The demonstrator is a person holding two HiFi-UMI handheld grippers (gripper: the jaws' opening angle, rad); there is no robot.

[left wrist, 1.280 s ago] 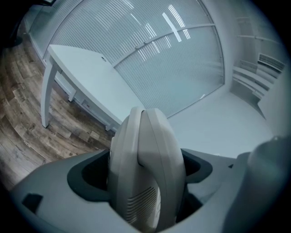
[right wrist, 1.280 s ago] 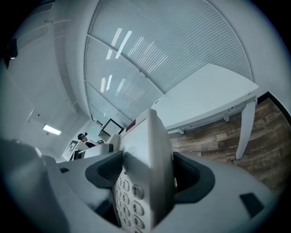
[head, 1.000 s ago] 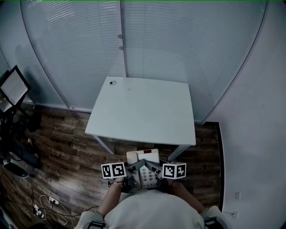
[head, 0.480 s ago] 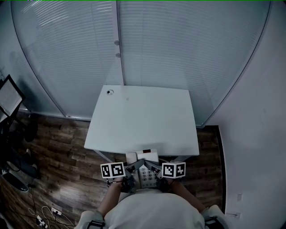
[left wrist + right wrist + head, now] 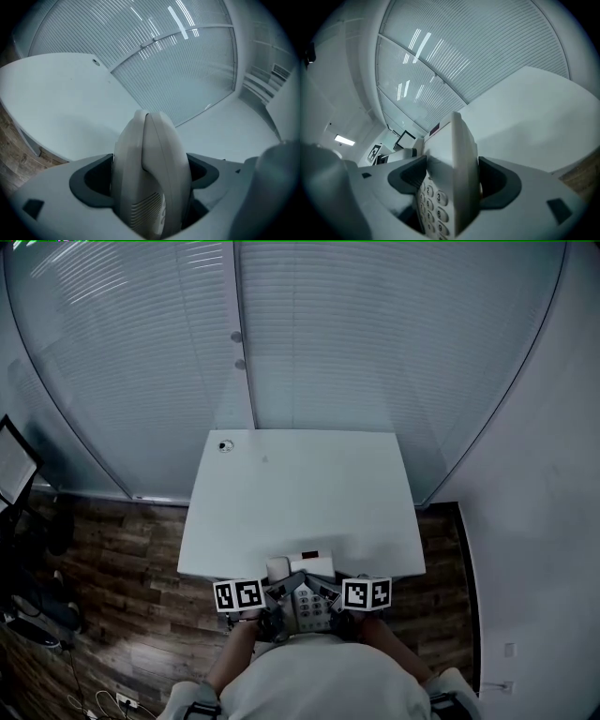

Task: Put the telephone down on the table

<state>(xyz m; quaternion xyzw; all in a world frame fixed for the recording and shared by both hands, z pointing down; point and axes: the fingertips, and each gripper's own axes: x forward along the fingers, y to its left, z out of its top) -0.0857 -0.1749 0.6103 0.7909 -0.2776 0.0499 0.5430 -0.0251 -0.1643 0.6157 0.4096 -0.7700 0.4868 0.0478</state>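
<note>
A white desk telephone (image 5: 302, 589) with a grey keypad hangs at the near edge of the white table (image 5: 300, 493), held from both sides. My left gripper (image 5: 272, 600) is shut on its handset side; the handset (image 5: 150, 173) fills the left gripper view between the dark pads. On the keypad side my right gripper (image 5: 328, 600) is shut, and the phone's edge with number keys (image 5: 450, 183) shows between its jaws. The phone's far end reaches over the table edge in the head view.
Frosted glass panels with blinds (image 5: 309, 334) stand behind the table. A small round cable port (image 5: 223, 446) sits at the table's far left corner. Wooden floor (image 5: 103, 596) lies to the left, with a monitor (image 5: 14, 460) at the far left.
The table has come nearer in the head view; the telephone, held in both grippers, has moved from in front of the table to its near edge.
</note>
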